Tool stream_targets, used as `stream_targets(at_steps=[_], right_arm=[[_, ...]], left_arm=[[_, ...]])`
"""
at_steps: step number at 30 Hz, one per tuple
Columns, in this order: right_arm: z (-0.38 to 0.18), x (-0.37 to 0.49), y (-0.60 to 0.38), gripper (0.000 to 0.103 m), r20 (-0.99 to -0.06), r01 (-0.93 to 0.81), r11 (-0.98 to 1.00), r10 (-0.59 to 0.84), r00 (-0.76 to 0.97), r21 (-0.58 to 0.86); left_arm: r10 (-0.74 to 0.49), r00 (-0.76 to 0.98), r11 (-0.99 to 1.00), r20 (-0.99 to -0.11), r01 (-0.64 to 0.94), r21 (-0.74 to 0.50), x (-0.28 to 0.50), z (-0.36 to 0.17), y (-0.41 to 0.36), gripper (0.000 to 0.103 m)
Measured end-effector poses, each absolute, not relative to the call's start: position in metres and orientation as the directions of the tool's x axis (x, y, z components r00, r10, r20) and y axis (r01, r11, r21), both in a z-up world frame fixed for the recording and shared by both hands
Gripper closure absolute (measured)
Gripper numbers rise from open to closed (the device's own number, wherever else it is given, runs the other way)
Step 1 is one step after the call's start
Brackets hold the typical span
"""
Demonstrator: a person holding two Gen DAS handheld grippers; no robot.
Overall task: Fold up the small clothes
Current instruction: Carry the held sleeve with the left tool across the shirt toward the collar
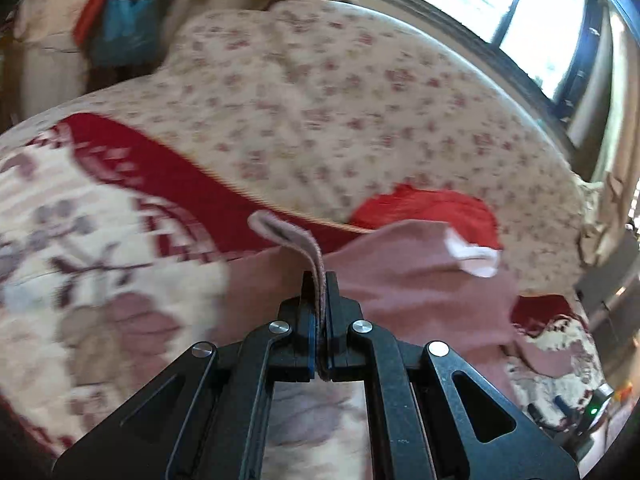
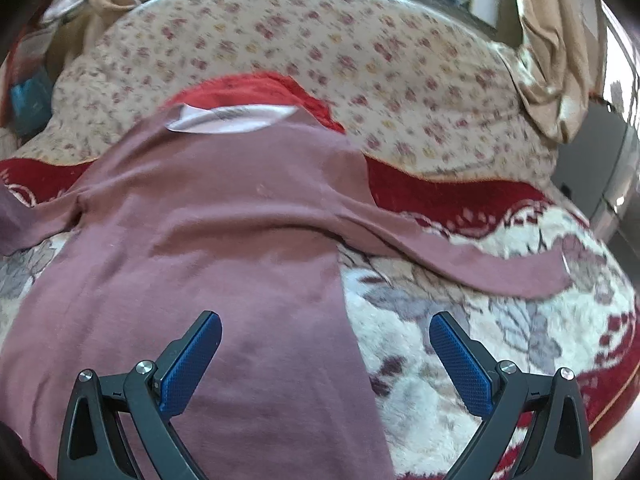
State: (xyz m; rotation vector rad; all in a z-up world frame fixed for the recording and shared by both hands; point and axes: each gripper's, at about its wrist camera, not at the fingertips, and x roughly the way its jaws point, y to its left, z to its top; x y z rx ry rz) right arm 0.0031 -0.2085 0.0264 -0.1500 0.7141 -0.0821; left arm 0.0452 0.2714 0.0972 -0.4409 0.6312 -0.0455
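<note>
The mauve shirt (image 2: pixel 208 216) lies spread on the floral blanket (image 2: pixel 460 344) of the bed. The left gripper (image 1: pixel 320 280) has its jaws clamped on a shirt sleeve (image 1: pixel 288 236). The right gripper (image 2: pixel 325 334) hovers above the shirt, jaws wide apart and empty. The neck label (image 2: pixel 232 118) is too blurred to read.

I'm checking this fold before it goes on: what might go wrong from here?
1. The left gripper pinches only a thin strip of the mauve shirt's edge, so the cloth may slip out when pulled.
2. The right gripper is open and holds nothing, so a one-sided pull may skew the shirt.
3. The red garment lies partly under the collar and may get dragged along.
</note>
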Motion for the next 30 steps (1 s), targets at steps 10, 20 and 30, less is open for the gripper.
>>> stream_targets(at_steps=[10,20,30], right_arm=[[0.036,-0.005,-0.210,0.000,-0.617,-0.018,0.992,-0.065,0.784,-0.126],[0.057,-0.002,-0.231,0.000,-0.577,0.009,0.997,-0.049,0.815,-0.071],[0.145,0.118,-0.199,0.000,-0.608,-0.261,0.922,0.385,0.694,0.287]], left_arm=[[-0.383,0.796,0.878,-0.469,0.157,-0.452,0.112,0.135,0.136,0.101],[-0.492,0.733,0.828,-0.470,0.229,-0.511,0.130,0.096,0.087,0.101],[-0.379,0.844,0.876,-0.379,0.196,-0.440,0.107,0.077,0.076,0.101]])
